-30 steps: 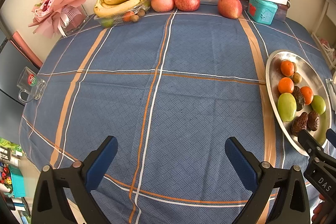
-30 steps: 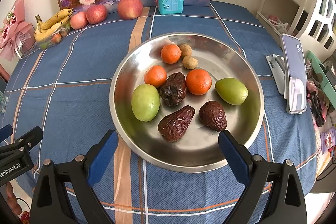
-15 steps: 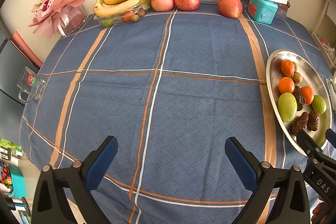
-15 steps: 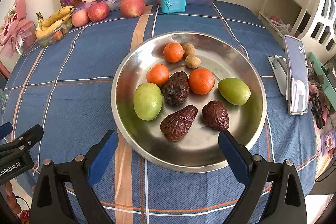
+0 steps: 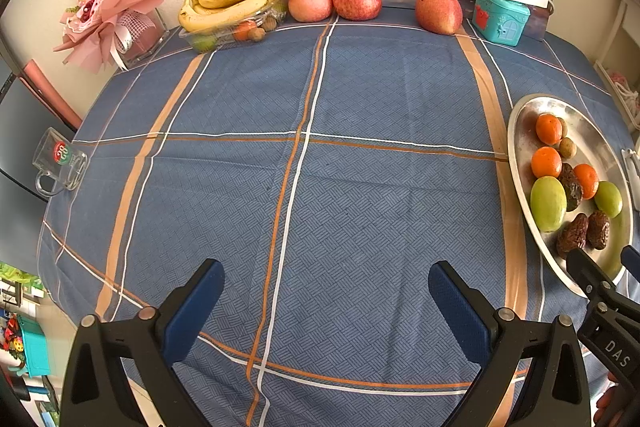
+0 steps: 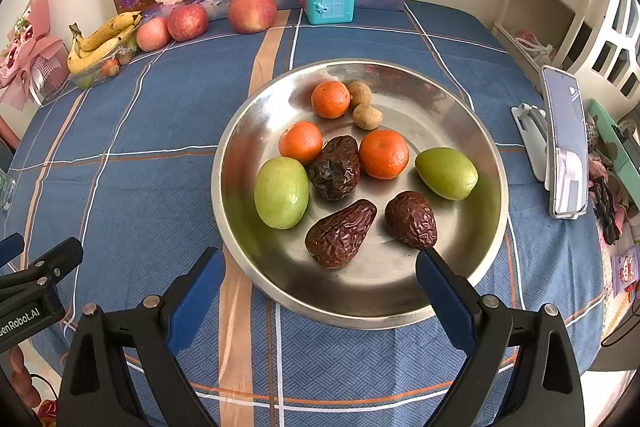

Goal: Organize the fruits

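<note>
— Where the fruit sits, what do the right tongs (image 6: 316,283) have?
— Nothing; jaws spread wide, empty, over the near rim of the plate (image 6: 256,115). Just ahead lie a date (image 6: 340,233) and a second date (image 6: 411,219), beyond them green fruit (image 6: 281,192) and oranges (image 6: 383,154).
— And the left tongs (image 5: 324,293)?
— Equally wide, empty, above bare cloth (image 5: 304,163); plate off to their right. Apples (image 5: 357,1) and bananas (image 5: 232,1) lie far ahead; a phone (image 6: 566,147) stands right of the plate.
</note>
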Motion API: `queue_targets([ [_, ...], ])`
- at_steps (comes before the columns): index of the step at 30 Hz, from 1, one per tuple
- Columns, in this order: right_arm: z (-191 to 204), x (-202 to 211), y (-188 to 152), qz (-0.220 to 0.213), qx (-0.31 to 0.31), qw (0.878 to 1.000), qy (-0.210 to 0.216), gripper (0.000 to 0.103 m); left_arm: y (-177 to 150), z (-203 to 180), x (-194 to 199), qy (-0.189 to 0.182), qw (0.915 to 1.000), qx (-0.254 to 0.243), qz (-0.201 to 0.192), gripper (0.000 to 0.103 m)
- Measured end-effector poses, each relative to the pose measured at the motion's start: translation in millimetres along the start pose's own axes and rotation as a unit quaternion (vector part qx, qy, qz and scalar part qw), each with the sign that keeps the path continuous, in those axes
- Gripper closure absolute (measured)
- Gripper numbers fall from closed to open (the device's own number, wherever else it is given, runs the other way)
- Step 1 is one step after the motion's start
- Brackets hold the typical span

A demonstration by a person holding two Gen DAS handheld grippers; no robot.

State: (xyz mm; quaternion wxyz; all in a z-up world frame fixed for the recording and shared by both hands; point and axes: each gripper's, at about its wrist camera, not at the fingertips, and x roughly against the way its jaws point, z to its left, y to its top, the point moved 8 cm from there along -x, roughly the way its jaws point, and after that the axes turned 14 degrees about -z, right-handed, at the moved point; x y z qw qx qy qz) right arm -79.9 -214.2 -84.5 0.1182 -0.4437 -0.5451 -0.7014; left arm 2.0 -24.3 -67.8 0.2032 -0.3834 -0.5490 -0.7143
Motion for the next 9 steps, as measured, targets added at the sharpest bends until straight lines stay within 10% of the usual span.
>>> queue_targets([
  [9, -0.7, 0.3, -0.2, 0.001, 0.0, 1.0, 0.001, 0.007, -0.1, -0.4, 1.8, 0.0, 0.9999, -0.008, -0.008, 0.0],
])
